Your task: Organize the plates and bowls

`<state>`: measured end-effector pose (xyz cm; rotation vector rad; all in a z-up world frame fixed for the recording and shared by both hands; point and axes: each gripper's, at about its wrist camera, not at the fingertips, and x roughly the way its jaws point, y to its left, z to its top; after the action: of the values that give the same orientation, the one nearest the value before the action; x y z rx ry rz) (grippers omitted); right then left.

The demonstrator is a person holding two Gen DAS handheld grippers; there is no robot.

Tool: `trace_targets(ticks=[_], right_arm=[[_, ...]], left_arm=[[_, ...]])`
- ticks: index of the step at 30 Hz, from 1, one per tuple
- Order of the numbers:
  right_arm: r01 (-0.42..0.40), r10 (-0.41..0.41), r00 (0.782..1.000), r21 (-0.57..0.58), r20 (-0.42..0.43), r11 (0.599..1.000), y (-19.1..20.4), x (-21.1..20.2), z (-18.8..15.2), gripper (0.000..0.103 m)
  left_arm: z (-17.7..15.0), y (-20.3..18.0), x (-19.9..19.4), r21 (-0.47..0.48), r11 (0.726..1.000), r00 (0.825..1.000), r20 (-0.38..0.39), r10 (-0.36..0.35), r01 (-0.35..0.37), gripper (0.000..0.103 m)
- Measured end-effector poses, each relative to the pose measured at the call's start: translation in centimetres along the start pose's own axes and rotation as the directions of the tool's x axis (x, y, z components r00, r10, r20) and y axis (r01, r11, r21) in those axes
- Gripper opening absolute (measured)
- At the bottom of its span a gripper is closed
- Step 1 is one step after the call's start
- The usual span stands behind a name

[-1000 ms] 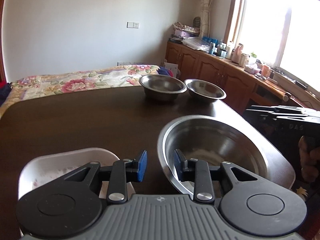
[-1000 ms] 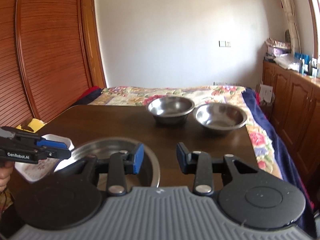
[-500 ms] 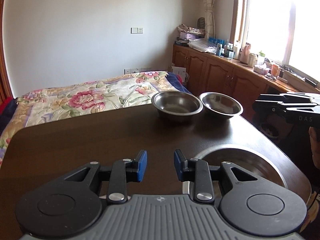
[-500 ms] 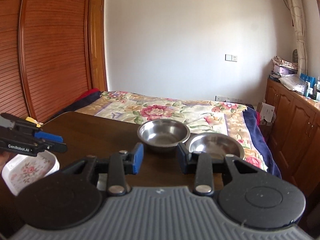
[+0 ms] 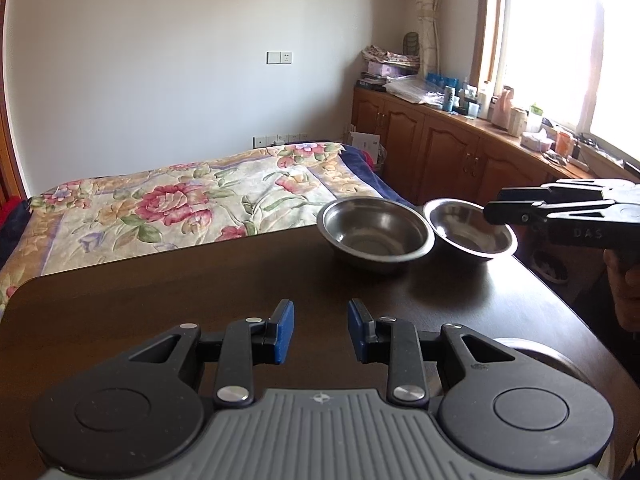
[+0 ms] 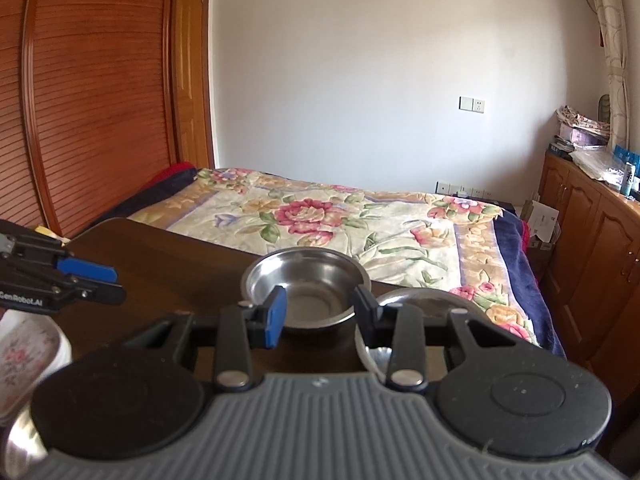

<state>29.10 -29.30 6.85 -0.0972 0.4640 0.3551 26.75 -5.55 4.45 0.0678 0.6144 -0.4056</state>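
Well, both bowls (image 5: 376, 236) rim-up.

Two polished steel bowls (image 5: 376, 234) (image 5: 468, 228) gleamed on a dark, glossy wooden desk (image 5: 200, 288); matt black plastic tongs (image 5: 320, 330) carried blue pads, beside a floral cloth bedspread (image 5: 180, 208).

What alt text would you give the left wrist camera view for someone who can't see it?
The open left gripper hovers empty over a dark wooden table, facing two steel bowls side by side at the far edge. The right gripper enters from the right, in front of the right-hand bowl; a floral bedspread lies beyond.
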Motion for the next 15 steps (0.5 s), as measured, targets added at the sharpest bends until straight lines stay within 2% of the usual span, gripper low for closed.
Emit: trace_targets(ticks=[4,15], right_arm=[[-0.021,0.021,1.0,0.035,-0.018,0.999,-0.5,1.7,0.2,0.039],[0.03,-0.034,0.997,-0.052,-0.075,0.998,-0.5,6.5,1.1,0.039]], left_arm=[[0.8,0.3,1.3,-0.009,1.0,1.0,-0.004,0.0,0.0,0.032],[2.8,-0.1,5.5,0.0,1.0,1.0,-0.027,0.007,-0.007,0.032]])
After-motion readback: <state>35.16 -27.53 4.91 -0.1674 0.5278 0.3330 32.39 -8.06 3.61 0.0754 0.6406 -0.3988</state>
